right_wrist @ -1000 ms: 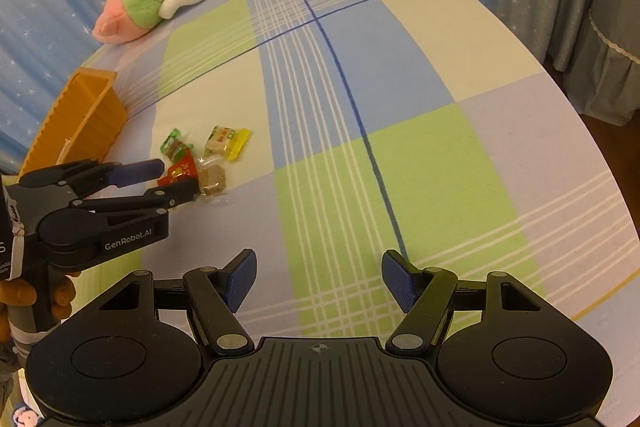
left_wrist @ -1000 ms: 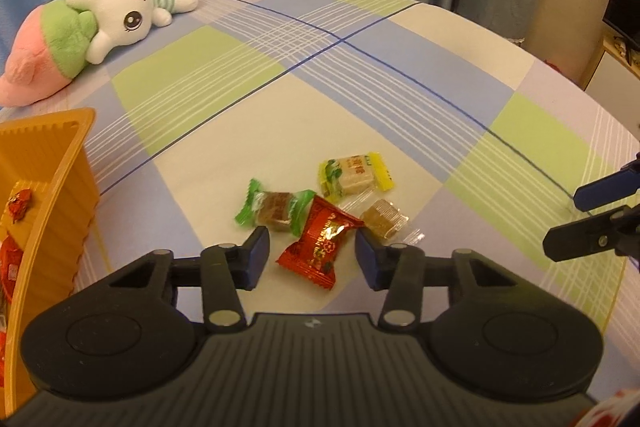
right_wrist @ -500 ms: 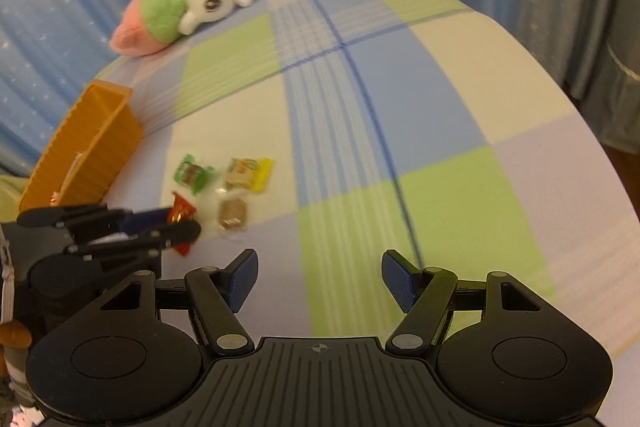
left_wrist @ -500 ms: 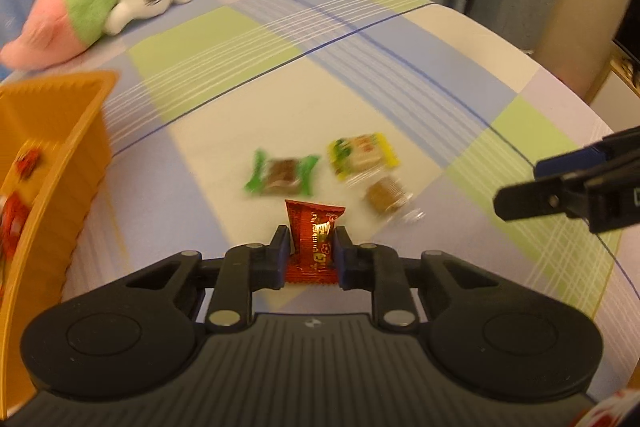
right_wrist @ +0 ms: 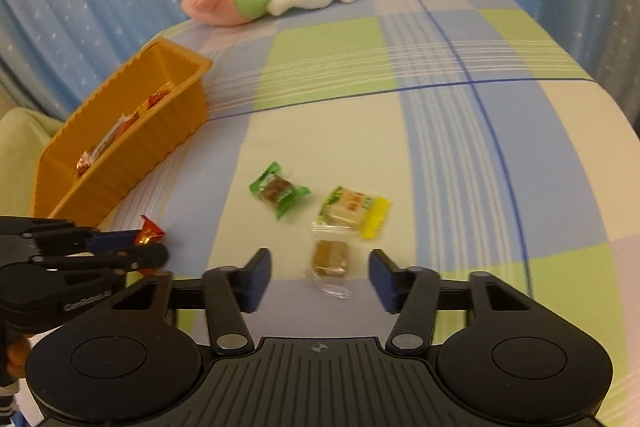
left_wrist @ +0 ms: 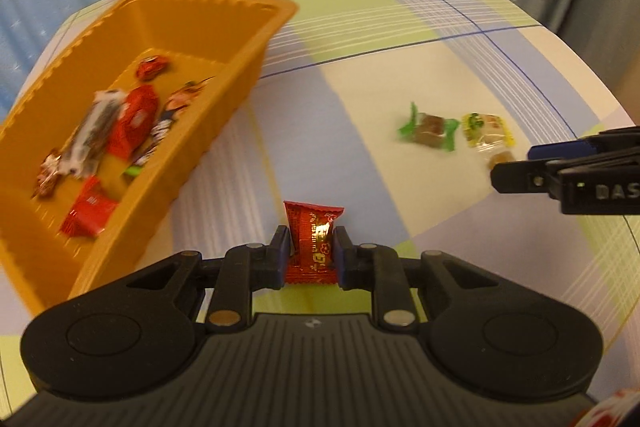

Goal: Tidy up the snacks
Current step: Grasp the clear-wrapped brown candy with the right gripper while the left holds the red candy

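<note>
Three wrapped snacks left on the bed, at twelve o'clock of the right gripper (right_wrist: 318,277), fingers spread around the brown candy (right_wrist: 329,258). Red candy (left_wrist: 313,241), lifted a second ago, now clenched in the left gripper (left_wrist: 310,251); orange bin (left_wrist: 256,67) swung to ten o'clock, drop-off likely next.

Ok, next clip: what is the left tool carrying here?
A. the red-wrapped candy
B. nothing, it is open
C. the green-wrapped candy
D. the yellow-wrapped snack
A: in the left wrist view the left tool is shut on the red-wrapped candy, while the green-wrapped candy and the yellow-wrapped snack lie on the checked cloth.
</note>
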